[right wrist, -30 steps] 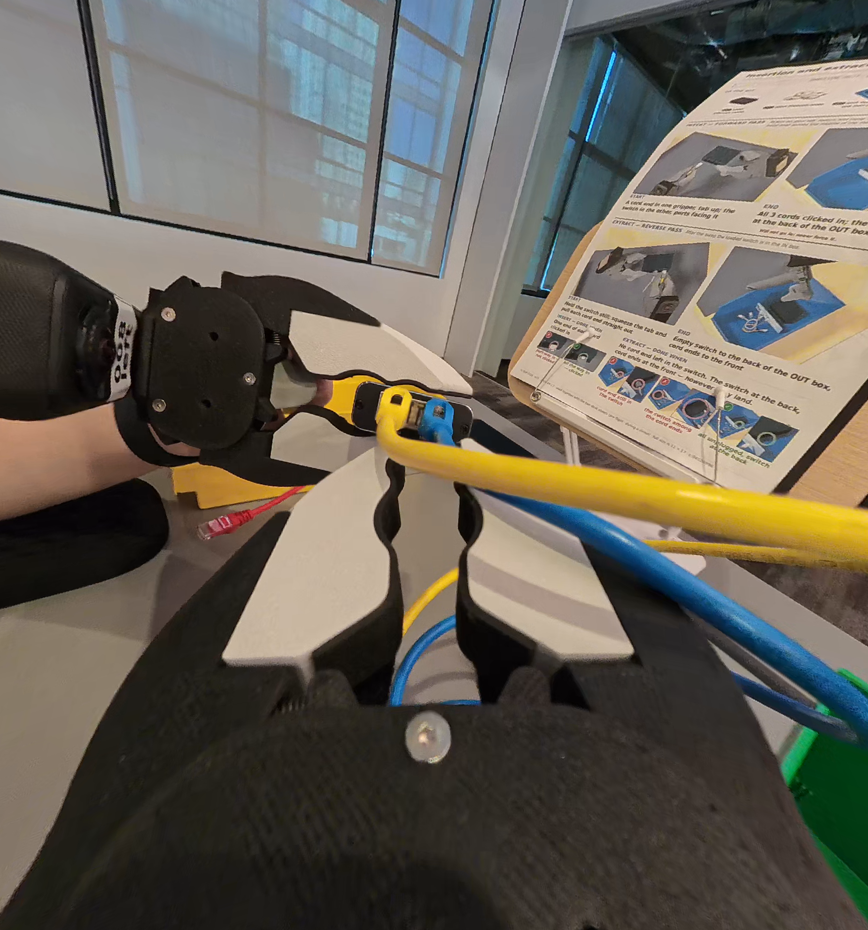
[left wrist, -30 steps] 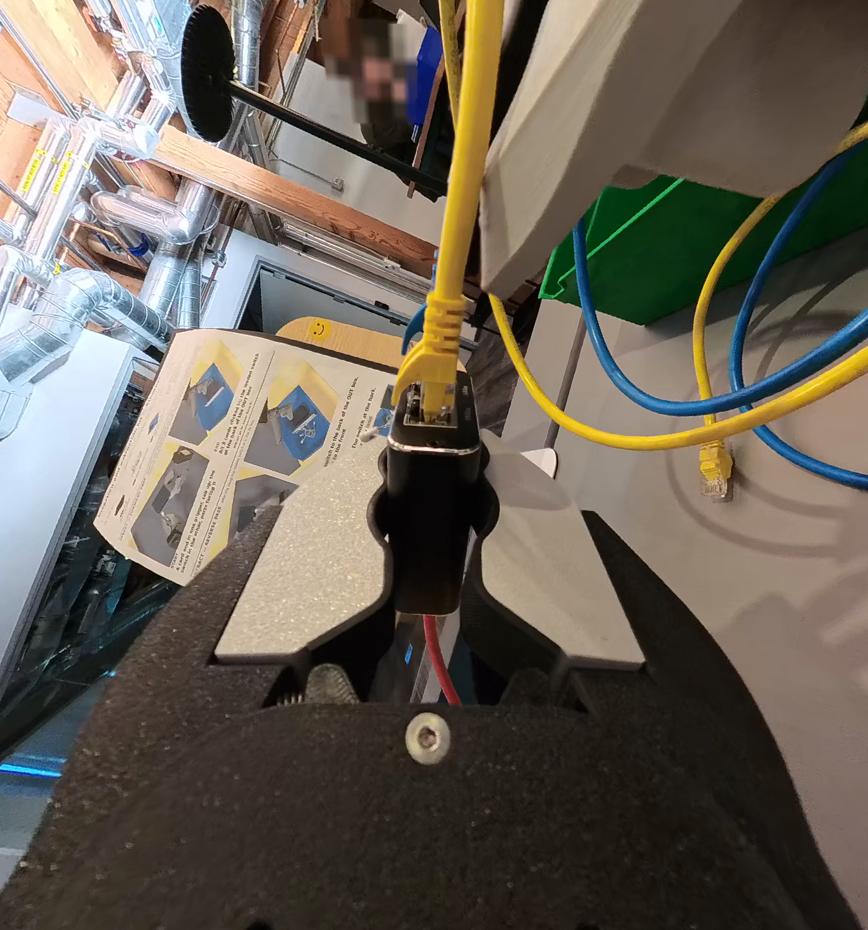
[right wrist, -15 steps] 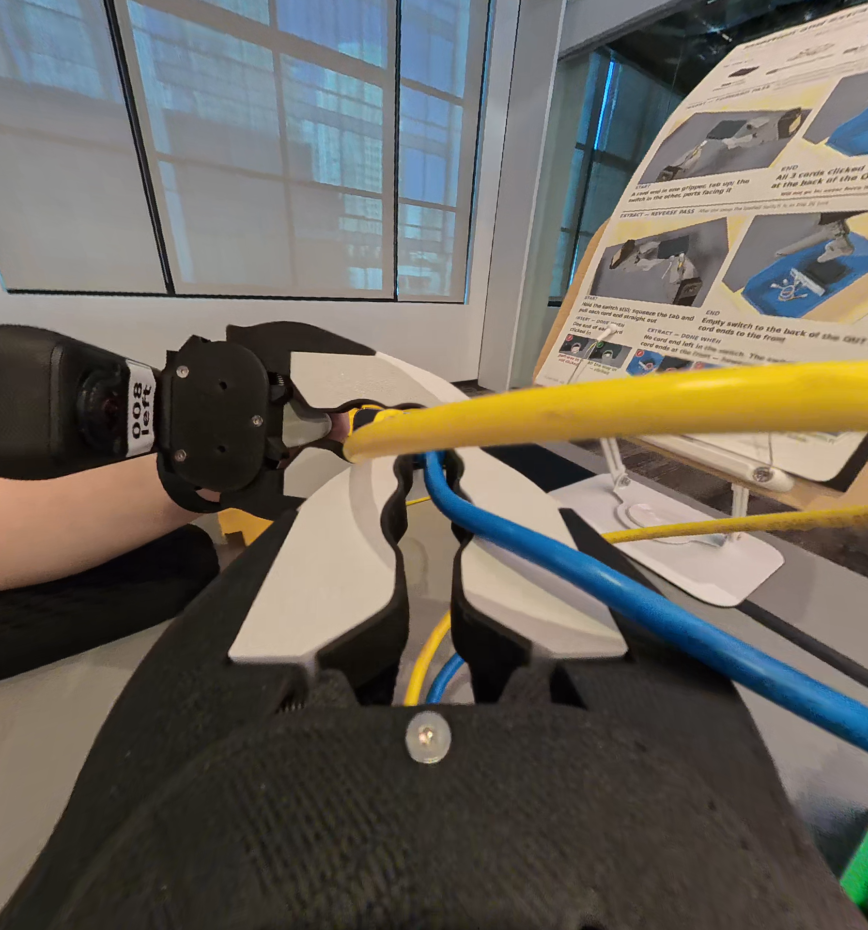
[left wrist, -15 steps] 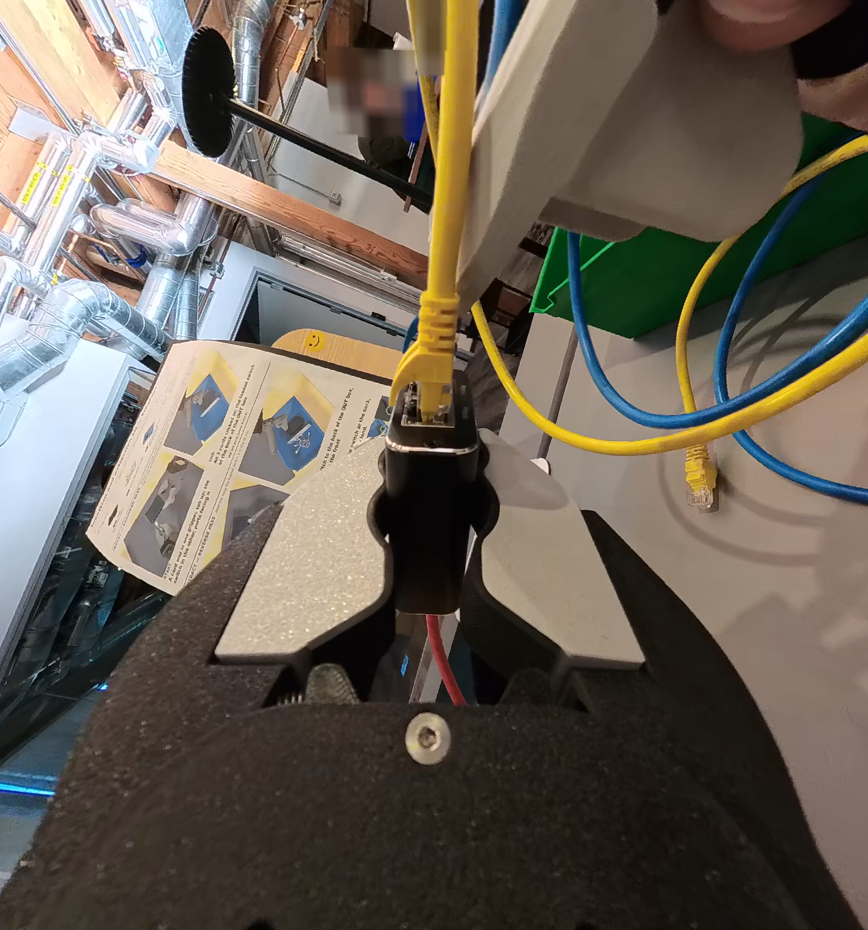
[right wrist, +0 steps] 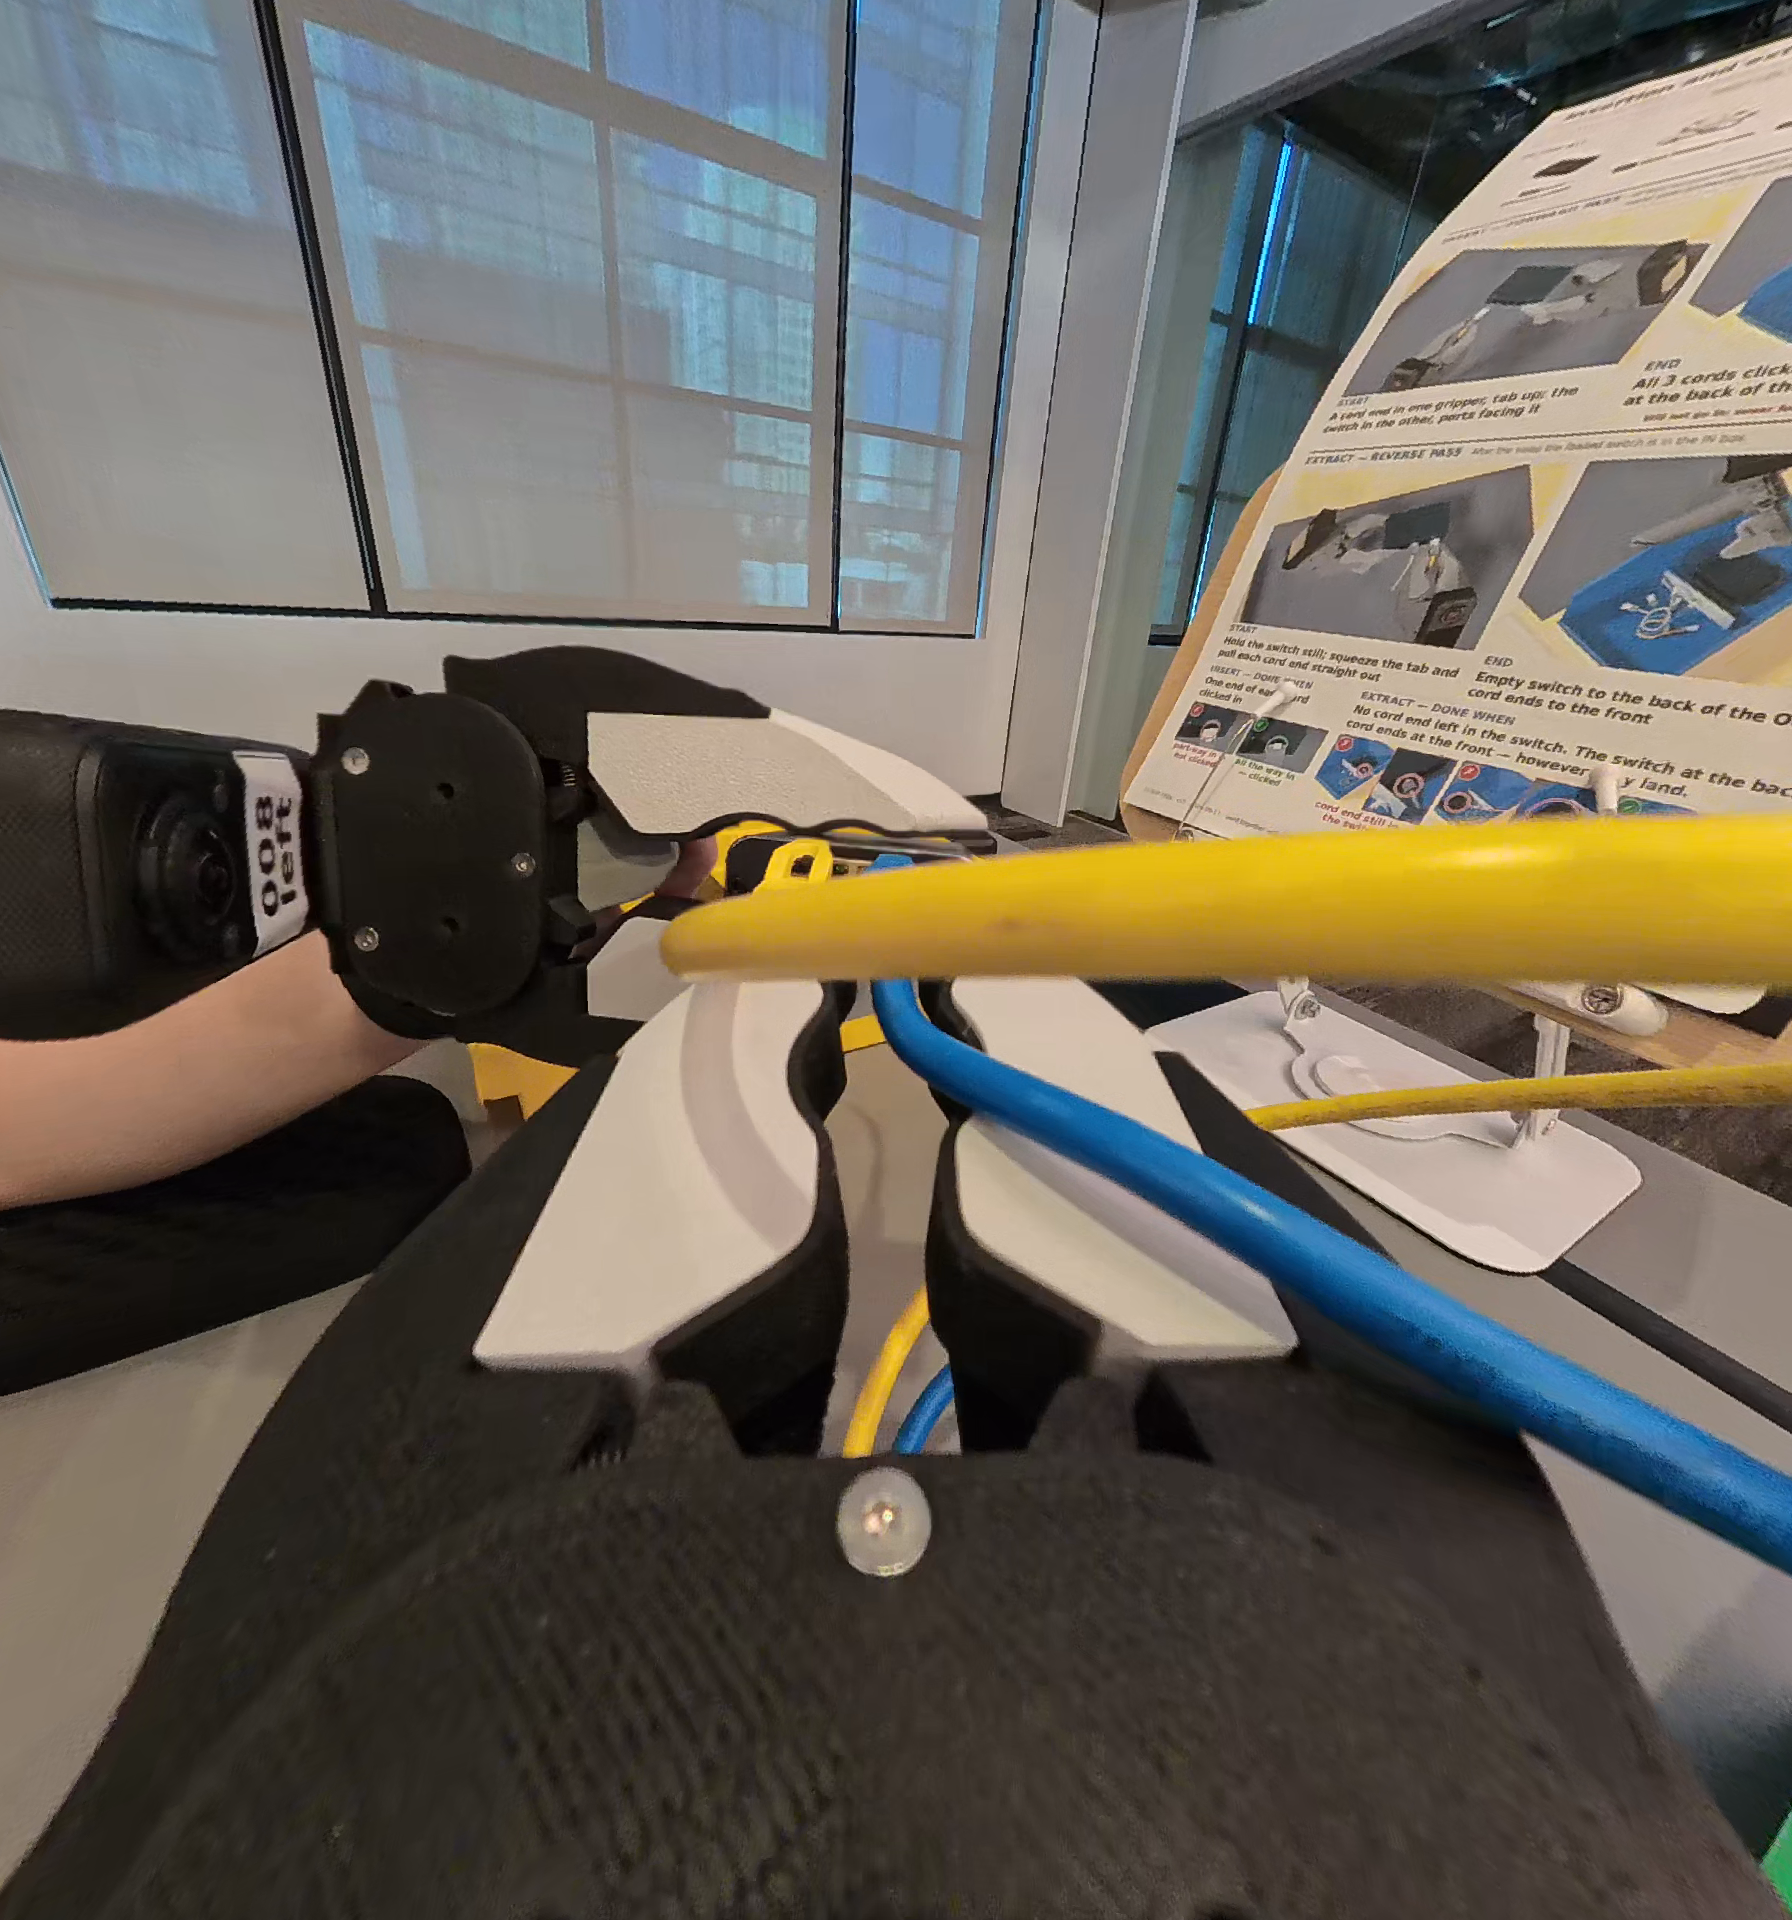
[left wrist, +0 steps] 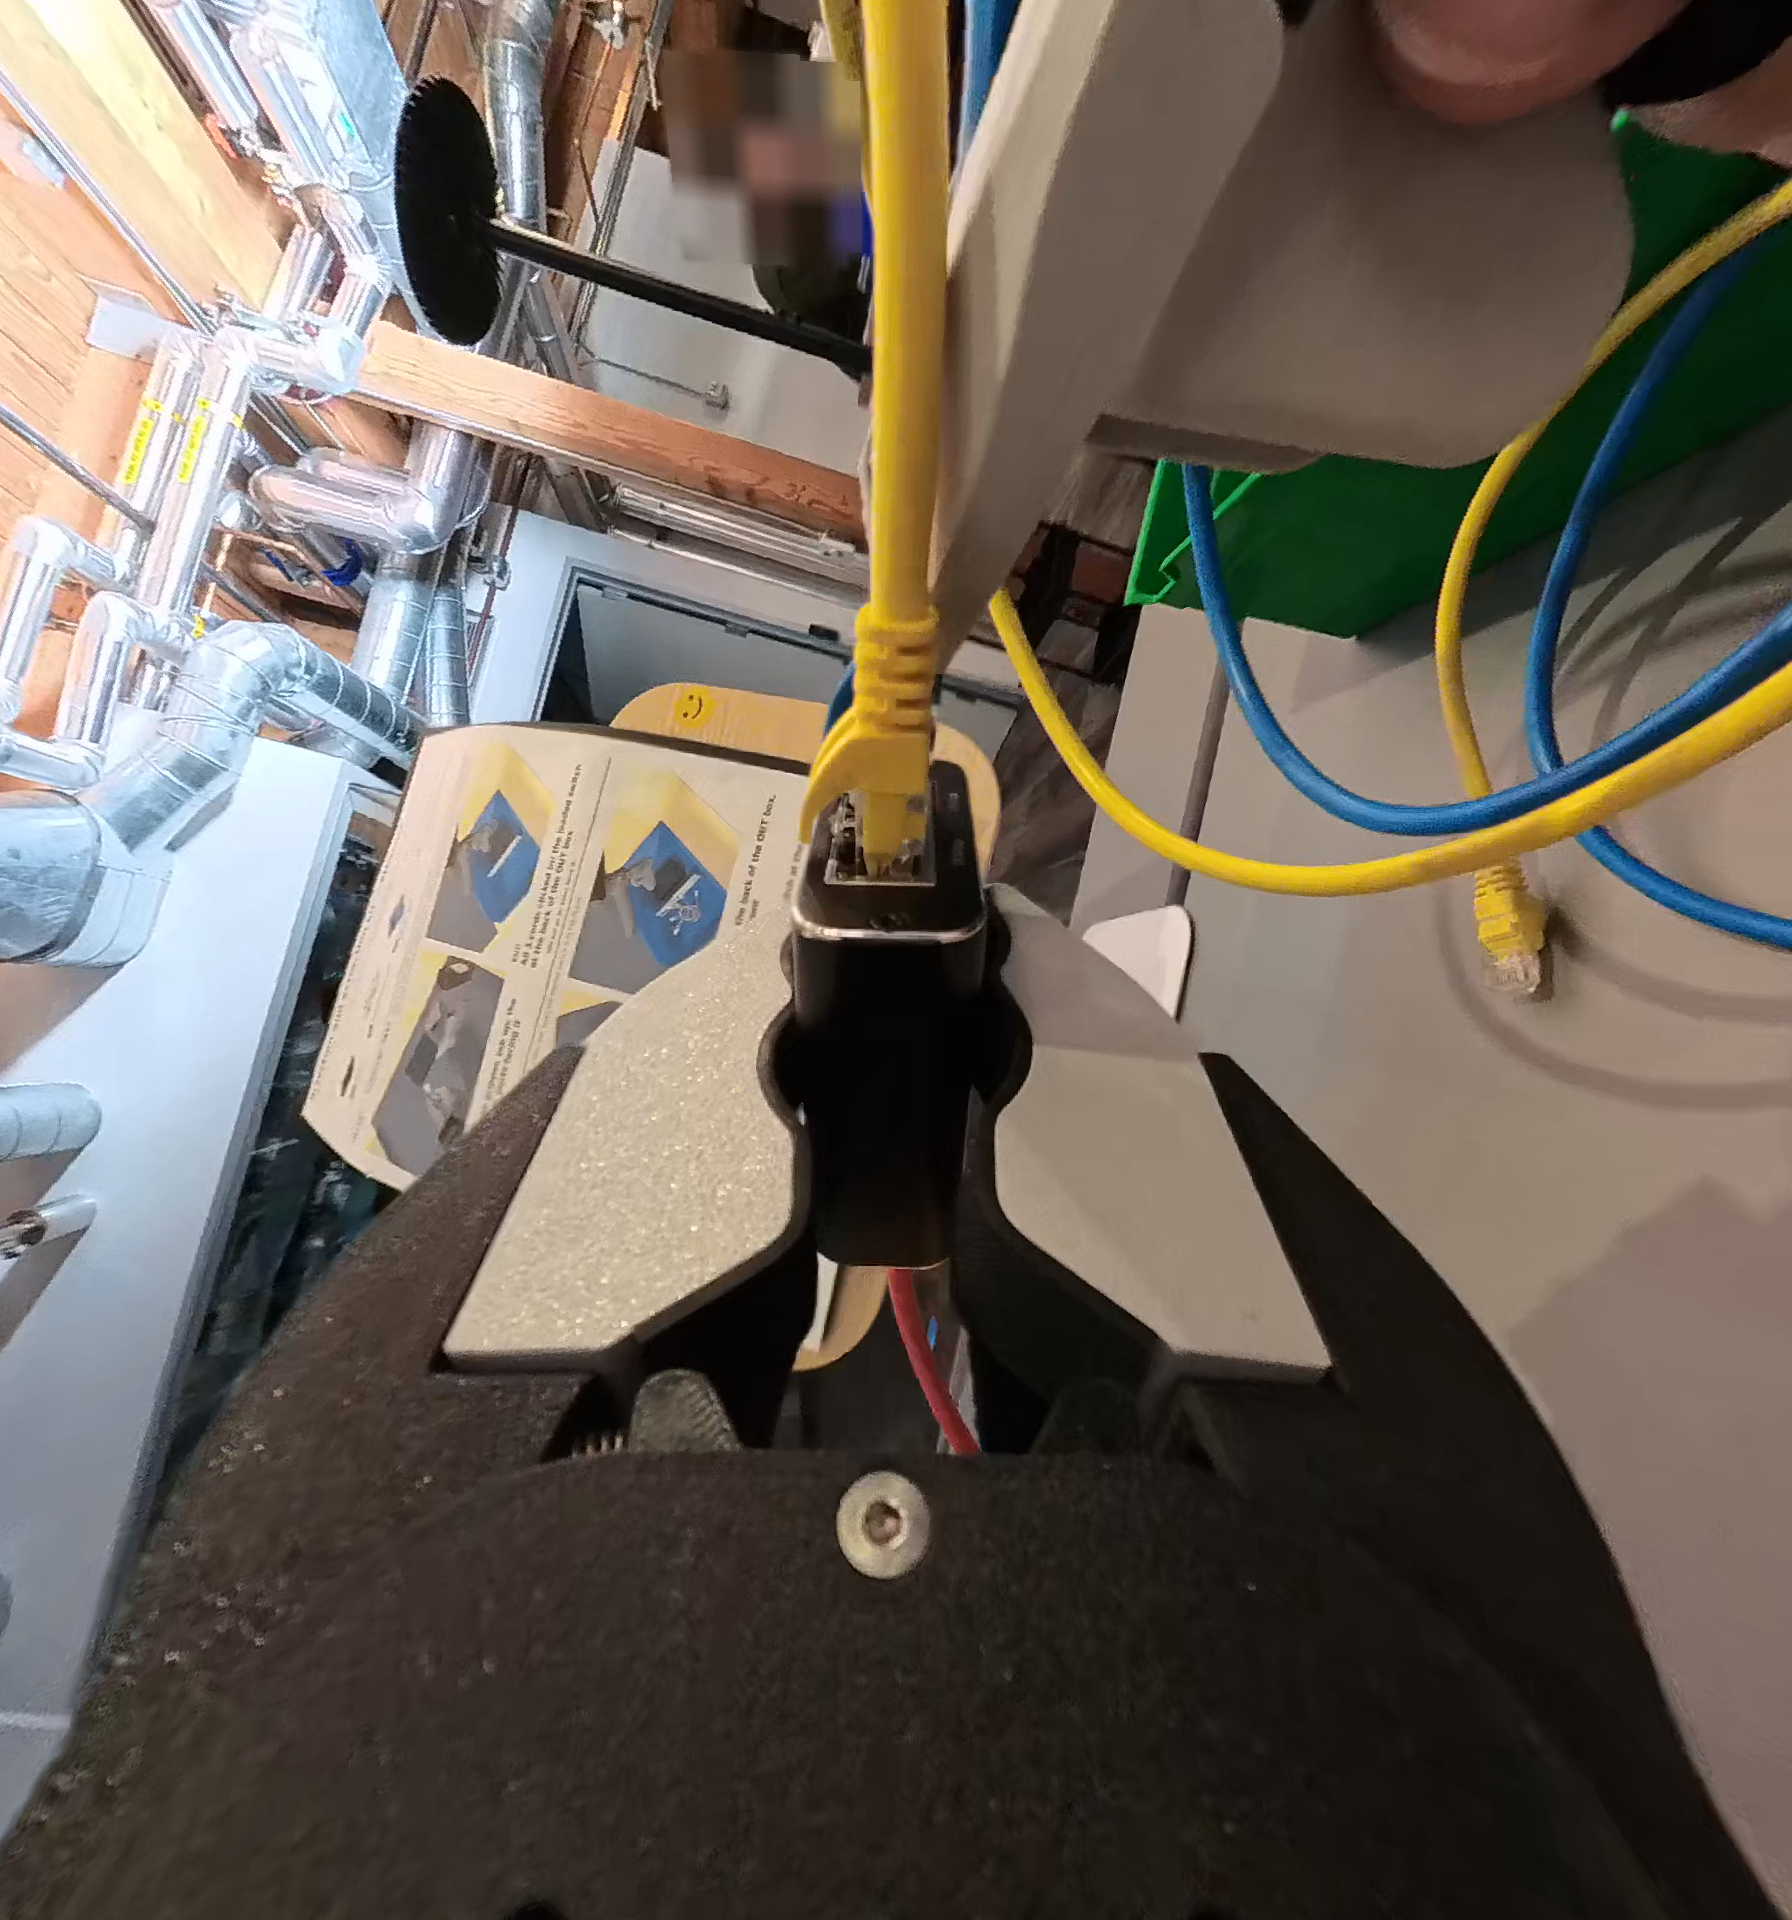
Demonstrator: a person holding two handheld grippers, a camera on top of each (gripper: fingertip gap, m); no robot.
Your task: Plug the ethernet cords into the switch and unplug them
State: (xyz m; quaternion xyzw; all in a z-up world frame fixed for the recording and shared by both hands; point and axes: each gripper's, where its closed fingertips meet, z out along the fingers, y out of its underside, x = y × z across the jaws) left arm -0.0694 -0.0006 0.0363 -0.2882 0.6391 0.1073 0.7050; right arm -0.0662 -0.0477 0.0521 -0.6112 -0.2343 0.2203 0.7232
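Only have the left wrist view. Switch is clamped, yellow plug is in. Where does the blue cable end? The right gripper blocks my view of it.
Observer: In the right wrist view, a blue plug sits at the switch beside the yellow plug. I can't tell whether it is clicked in.
Operator: Right gripper on it?
Observer: The blue cable runs up between the right gripper's fingers. The thick yellow cable crosses in front and hides the fingertips, so I can't confirm a grip.
Operator: Anything under my gripper?
Observer: A yellow object sits on the table below the left gripper.
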